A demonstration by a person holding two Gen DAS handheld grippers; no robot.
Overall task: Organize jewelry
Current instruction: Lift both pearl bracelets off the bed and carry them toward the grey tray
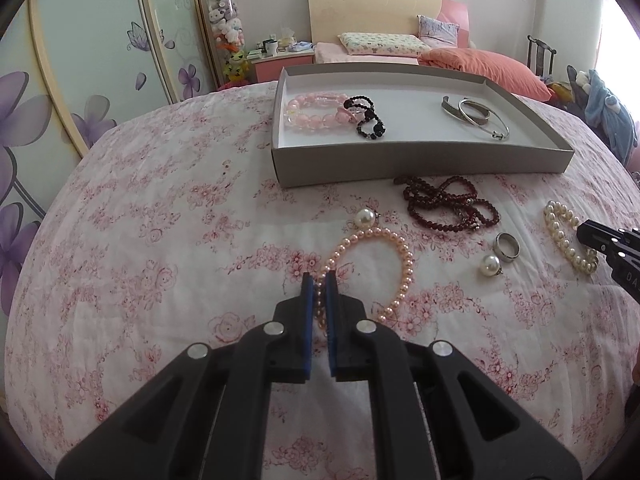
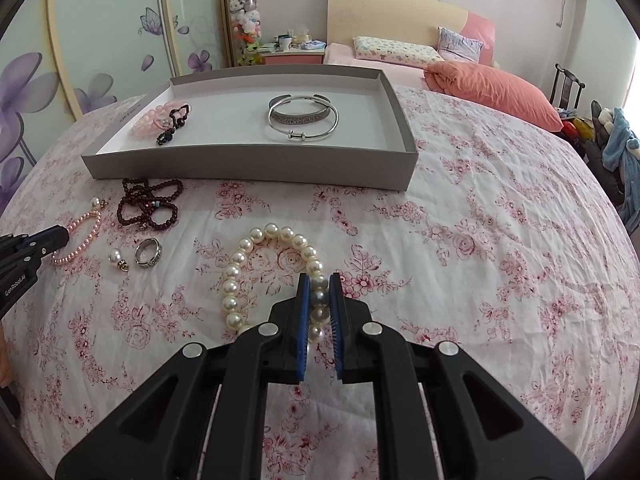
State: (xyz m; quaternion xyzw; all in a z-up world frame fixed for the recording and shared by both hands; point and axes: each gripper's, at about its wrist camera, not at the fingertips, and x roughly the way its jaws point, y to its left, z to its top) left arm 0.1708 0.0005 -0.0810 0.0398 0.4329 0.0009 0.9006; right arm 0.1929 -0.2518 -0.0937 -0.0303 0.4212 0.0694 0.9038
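A grey tray (image 1: 420, 158) (image 2: 248, 166) on the floral bedspread holds a pink bead bracelet (image 1: 316, 110), a black bead bracelet (image 1: 368, 118) and silver bangles (image 1: 478, 118) (image 2: 302, 118). My left gripper (image 1: 319, 280) is shut on a pink pearl bracelet (image 1: 404, 268) lying on the bedspread. My right gripper (image 2: 320, 280) is shut on a white pearl bracelet (image 2: 236, 276), also seen in the left wrist view (image 1: 560, 236). A dark red bead necklace (image 1: 452, 202) (image 2: 148, 208), a silver ring (image 1: 508, 246) (image 2: 149, 258) and two pearl earrings (image 1: 366, 216) (image 1: 490, 266) lie loose in front of the tray.
Pillows and an orange duvet (image 1: 484, 66) lie beyond the tray. A wardrobe with purple flowers (image 1: 60, 120) stands at the left. A bedside table (image 1: 280, 62) and a chair with clothes (image 2: 616, 140) stand at the room's edges.
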